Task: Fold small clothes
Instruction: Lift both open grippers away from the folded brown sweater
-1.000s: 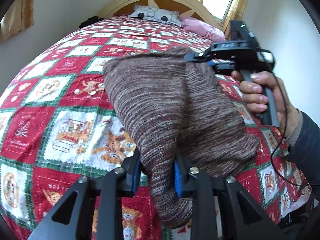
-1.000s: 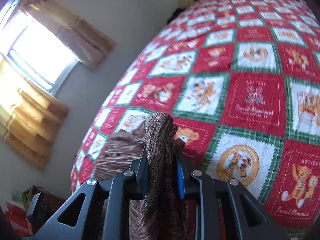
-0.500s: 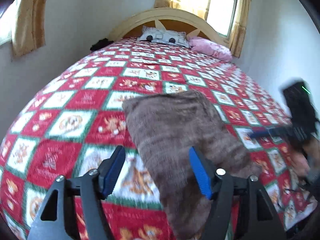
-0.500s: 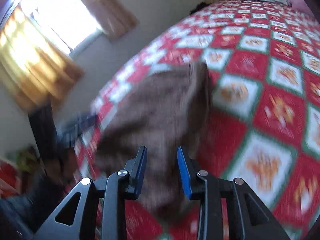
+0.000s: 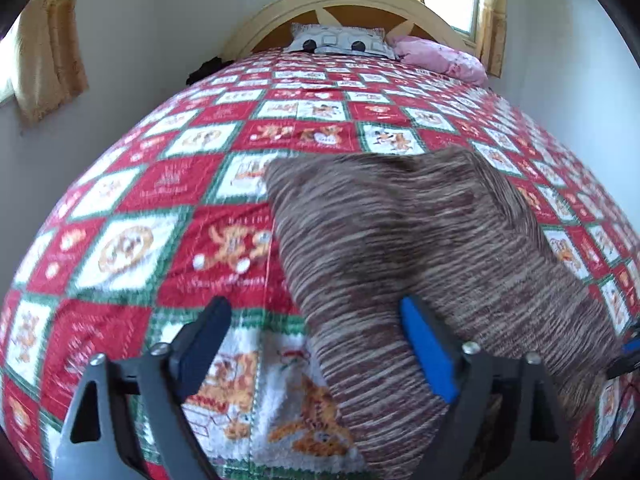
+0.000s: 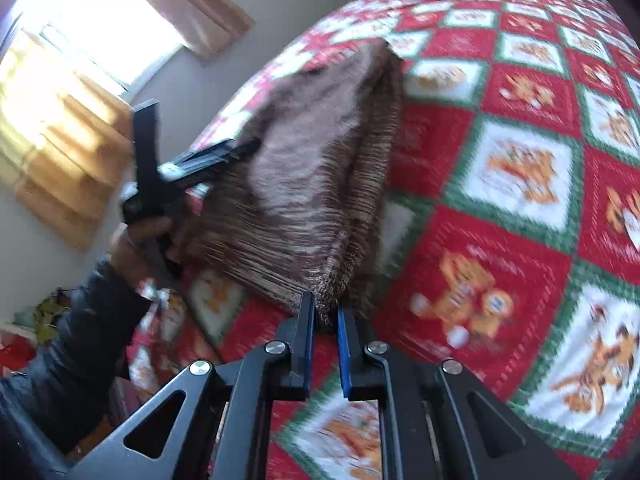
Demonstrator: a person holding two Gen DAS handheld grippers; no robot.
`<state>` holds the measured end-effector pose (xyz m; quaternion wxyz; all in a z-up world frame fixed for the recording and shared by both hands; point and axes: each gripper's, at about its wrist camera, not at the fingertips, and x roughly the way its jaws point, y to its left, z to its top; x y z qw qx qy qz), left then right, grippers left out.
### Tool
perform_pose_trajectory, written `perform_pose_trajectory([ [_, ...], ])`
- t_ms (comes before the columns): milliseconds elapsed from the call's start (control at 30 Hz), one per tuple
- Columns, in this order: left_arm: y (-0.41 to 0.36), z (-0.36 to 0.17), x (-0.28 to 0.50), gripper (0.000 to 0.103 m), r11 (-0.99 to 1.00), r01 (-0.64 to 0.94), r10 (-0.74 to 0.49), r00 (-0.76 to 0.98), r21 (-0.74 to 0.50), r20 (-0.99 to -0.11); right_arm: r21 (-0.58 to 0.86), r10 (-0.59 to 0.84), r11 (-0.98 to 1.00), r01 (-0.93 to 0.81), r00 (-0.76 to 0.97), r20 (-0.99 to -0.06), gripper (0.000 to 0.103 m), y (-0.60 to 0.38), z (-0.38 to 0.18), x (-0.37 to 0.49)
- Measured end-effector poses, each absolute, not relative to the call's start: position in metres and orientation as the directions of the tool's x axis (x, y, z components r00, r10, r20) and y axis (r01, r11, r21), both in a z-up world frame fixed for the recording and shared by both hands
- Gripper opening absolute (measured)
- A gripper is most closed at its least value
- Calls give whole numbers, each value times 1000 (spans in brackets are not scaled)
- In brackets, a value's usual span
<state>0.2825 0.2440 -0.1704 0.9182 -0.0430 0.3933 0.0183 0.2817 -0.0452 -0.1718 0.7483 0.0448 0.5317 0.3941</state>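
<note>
A brown striped knit garment lies folded on the red, white and green patchwork quilt. My left gripper is open, its jaws wide apart over the garment's near left edge, holding nothing. In the right wrist view the garment is partly lifted, and my right gripper is shut on its near corner. The left gripper also shows there, at the garment's far side, held by a hand in a dark sleeve.
A patterned pillow and a pink pillow lie by the wooden headboard. Curtained windows are on the walls. The bed's edge runs beside the garment, with clutter on the floor below.
My left gripper let go of the garment and opened wide. My right gripper let go, pulled back, then shut again on the garment's near corner. The garment dropped flat onto the quilt.
</note>
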Motion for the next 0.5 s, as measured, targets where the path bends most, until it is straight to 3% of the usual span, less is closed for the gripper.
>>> perform_pose_trajectory([
  [133, 238, -164, 279, 92, 996, -88, 38, 689, -32, -724, 466, 621, 682, -564, 109, -777, 11, -41, -177, 287],
  [300, 225, -146, 254, 92, 997, -78, 52, 702, -3, -710, 286, 564, 704, -650, 266, -782, 13, -38, -137, 274],
  [367, 223, -141, 244, 93, 996, -85, 57, 703, -4, -709, 242, 570, 710, -662, 338, -749, 19, -36, -119, 280],
  [433, 221, -142, 240, 93, 995, -95, 61, 696, -7, -716, 288, 632, 678, -676, 336, -698, 31, -29, -106, 290],
  [500, 218, -147, 241, 93, 995, -100, 67, 675, -2, -735, 306, 670, 646, -699, 328, -666, 32, -10, -103, 294],
])
